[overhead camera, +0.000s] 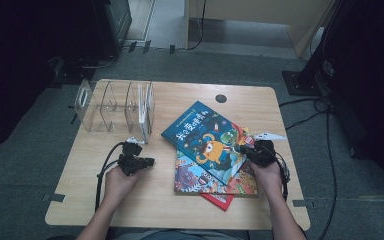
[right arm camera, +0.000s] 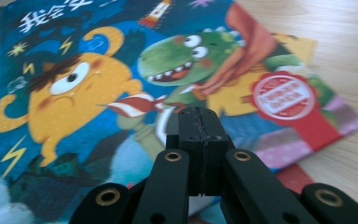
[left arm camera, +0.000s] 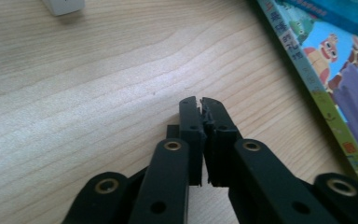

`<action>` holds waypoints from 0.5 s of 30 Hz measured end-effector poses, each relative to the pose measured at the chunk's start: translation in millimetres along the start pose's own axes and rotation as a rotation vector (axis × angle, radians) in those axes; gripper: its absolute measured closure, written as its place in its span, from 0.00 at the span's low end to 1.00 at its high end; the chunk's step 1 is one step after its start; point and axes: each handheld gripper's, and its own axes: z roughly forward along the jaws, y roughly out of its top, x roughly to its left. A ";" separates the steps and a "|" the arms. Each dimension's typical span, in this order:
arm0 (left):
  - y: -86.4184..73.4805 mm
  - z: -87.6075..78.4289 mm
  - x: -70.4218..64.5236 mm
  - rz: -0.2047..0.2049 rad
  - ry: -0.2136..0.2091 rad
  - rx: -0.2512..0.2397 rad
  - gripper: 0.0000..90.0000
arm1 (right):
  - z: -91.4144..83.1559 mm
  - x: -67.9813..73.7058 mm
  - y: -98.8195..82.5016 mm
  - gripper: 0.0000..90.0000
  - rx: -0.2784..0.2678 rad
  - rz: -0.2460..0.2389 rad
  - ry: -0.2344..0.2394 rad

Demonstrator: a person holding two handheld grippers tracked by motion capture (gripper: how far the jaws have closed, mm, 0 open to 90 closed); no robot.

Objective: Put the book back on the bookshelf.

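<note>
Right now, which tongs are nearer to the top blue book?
Right. The right tongs are over the blue book's right corner, shut. The left tongs are over bare table to its left, also shut.

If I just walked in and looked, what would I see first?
Probably the bright blue book with a yellow monster and a green dinosaur, lying on top of a pile of picture books at the right of the table. The right tool, shut, sits over its lower right edge. At the back left stands a clear rack with one white book in its end slot.
</note>
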 end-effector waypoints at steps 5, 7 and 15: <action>-3.8 -1.0 -5.2 0.058 0.032 -0.018 0.93 | 6.6 16.5 1.0 1.00 0.022 -0.037 0.039; -4.0 -0.2 -7.8 0.072 0.043 -0.024 0.91 | 9.0 24.1 1.5 1.00 0.027 -0.058 0.047; -3.1 1.1 -10.5 0.064 0.047 -0.025 0.87 | 17.3 50.5 0.7 1.00 0.036 -0.095 0.115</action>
